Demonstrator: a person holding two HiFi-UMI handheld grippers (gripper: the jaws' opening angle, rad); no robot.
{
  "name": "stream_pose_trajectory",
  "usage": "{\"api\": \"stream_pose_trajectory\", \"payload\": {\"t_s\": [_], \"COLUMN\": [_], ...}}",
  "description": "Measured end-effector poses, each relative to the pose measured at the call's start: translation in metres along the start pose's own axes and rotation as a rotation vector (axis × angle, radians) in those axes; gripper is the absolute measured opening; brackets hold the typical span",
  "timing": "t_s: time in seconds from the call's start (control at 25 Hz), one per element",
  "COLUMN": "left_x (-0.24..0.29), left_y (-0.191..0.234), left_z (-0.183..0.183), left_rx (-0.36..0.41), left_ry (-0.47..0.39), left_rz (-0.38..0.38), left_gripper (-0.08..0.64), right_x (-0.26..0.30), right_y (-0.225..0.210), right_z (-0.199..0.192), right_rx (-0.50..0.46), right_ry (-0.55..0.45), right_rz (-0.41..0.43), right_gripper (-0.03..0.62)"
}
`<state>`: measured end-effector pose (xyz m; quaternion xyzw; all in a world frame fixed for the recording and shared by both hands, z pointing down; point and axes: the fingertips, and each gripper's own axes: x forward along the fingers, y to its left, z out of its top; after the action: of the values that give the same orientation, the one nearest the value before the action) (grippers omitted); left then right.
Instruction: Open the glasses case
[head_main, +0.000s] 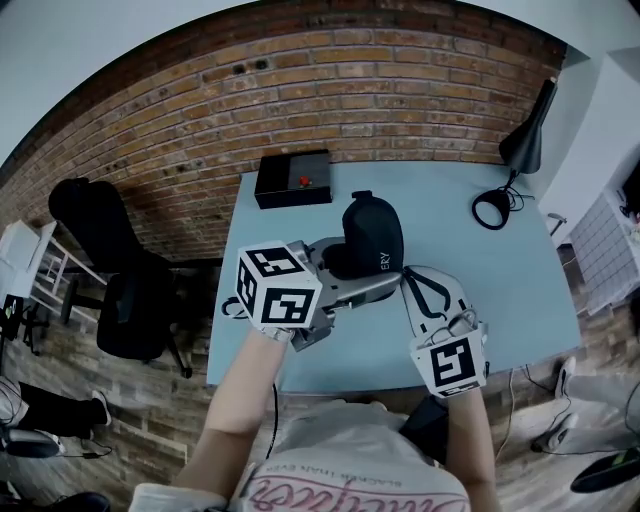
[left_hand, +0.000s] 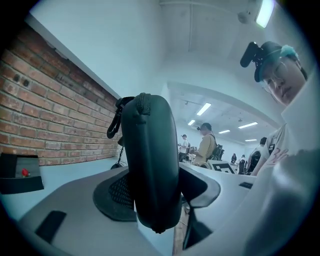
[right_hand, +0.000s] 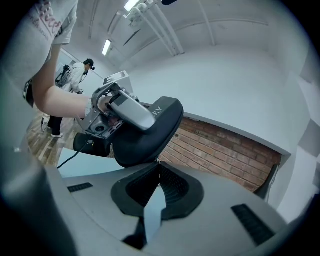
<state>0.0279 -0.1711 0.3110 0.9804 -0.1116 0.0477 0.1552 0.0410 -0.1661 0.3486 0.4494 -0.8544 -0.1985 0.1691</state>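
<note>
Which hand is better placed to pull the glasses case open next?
Right, probably. The left gripper clamps the case; the right gripper, fingers shut, sits at the case's edge, ready to pull.

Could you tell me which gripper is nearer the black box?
Left. The left gripper holds the glasses case just this side of the box; the right gripper is farther off to the right.
</note>
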Motion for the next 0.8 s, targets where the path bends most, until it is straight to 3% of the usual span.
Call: {"api": "stream_pose_trajectory", "payload": {"t_s": [0.48,0.8], "left_x": [0.006,-0.003], "left_y": [-0.003,0.001], "left_z": [-0.043,-0.075], "left_rx": [0.104,0.228], "left_ry": [0.281,0.567], "left_rz": [-0.057,-0.067], "left_gripper": [0.25,0.25], "right_x": [-0.001,-0.002], "right_y": [-0.004,-0.008], "right_z": [-0.003,-0.004], "right_rx": [-0.071,-0.089], "right_ry": [0.016,0.021], "right_rz": [0.001,-0.011], "right_gripper": [0.018,0.018]}}
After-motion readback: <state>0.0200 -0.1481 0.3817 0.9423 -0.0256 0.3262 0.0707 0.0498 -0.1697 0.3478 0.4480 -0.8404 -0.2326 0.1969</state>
